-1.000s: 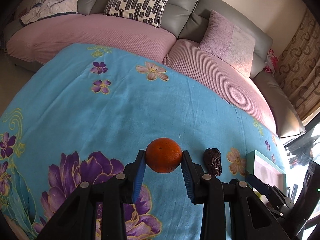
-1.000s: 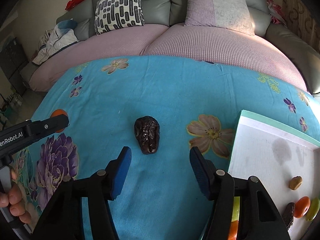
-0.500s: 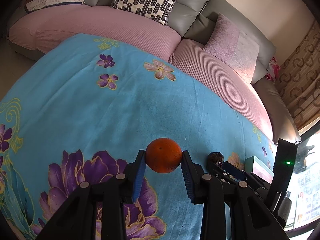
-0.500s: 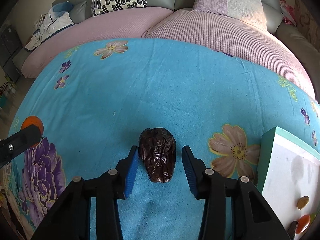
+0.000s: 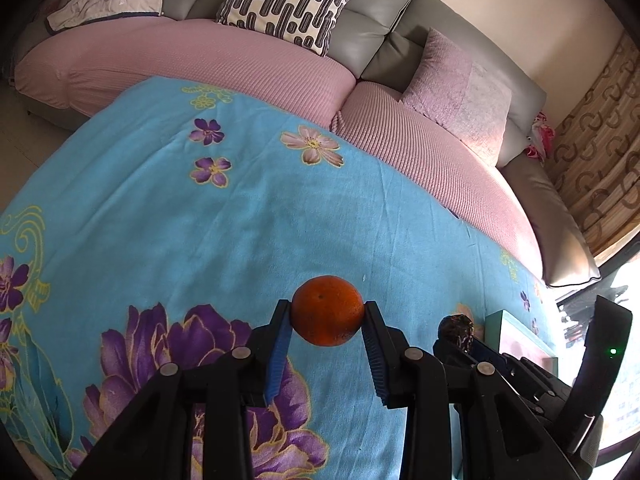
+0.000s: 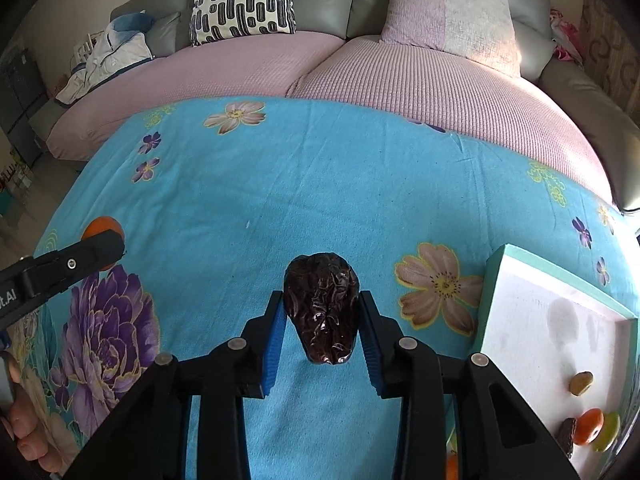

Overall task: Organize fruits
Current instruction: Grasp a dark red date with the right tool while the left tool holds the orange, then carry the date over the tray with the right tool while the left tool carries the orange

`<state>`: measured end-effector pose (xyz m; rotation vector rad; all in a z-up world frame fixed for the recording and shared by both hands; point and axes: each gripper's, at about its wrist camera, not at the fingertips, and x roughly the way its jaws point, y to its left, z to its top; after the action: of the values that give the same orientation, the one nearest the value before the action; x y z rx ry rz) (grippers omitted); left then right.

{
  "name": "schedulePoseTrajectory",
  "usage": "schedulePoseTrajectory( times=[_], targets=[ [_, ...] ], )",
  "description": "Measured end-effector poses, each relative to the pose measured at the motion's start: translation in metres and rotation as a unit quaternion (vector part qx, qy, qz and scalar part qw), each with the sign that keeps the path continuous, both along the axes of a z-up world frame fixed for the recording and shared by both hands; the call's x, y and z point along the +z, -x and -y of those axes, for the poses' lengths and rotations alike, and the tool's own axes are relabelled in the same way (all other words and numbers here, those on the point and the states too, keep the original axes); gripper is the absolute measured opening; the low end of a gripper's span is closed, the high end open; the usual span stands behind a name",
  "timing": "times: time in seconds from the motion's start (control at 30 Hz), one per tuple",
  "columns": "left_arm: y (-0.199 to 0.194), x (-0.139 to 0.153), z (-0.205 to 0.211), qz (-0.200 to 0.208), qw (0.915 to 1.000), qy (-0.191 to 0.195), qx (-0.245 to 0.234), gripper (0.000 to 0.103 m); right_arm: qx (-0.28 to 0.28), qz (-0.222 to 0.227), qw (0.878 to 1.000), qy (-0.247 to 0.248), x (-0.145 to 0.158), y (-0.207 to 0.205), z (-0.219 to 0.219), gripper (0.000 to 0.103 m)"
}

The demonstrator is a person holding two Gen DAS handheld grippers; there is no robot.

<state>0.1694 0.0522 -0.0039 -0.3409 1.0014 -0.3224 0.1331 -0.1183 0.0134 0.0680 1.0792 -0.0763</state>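
My left gripper is shut on an orange, held above the blue flowered cloth. In the right wrist view my right gripper is shut on a dark wrinkled date, which hangs point down between the blue pads. The same date shows at the right of the left wrist view, and the orange peeks over the left gripper's finger at the left of the right wrist view. A white tray with a green rim lies at the right and holds several small fruits.
A pink-covered sofa with a patterned cushion and a pink cushion runs along the far edge of the cloth. Clothes lie on its left end. A person's fingers show at the lower left.
My right gripper moved forward around the date and shut on it, then raised it off the cloth. My left gripper kept its hold on the orange and shifted slightly.
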Motion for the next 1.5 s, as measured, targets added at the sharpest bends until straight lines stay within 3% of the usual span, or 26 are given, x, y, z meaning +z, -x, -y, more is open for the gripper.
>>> schedulePoseTrajectory(
  times=[0.4,0.73,0.93,1.27,1.5],
  targets=[
    [0.021,0.028,0.015,0.038,0.9987,-0.01,-0.033,0.038,-0.02,0.023,1.0,0.002,0.031,0.056,0.004,0.037],
    [0.037,0.04,0.044,0.064,0.9944,-0.037,-0.075,0.038,-0.03,0.022,0.999,-0.019,0.018,0.091,0.015,0.037],
    [0.043,0.039,0.062,0.07,0.9917,-0.06,-0.089,0.038,-0.056,0.022,0.998,-0.032,0.012,0.102,0.038,0.037],
    [0.06,0.035,0.101,0.072,0.9848,-0.077,-0.138,0.038,-0.089,0.051,0.995,-0.013,0.033,0.123,0.072,0.037],
    [0.083,0.035,0.139,0.076,0.9755,-0.077,-0.192,0.038,-0.155,0.065,0.986,0.006,0.048,0.15,0.12,0.037]
  ],
)
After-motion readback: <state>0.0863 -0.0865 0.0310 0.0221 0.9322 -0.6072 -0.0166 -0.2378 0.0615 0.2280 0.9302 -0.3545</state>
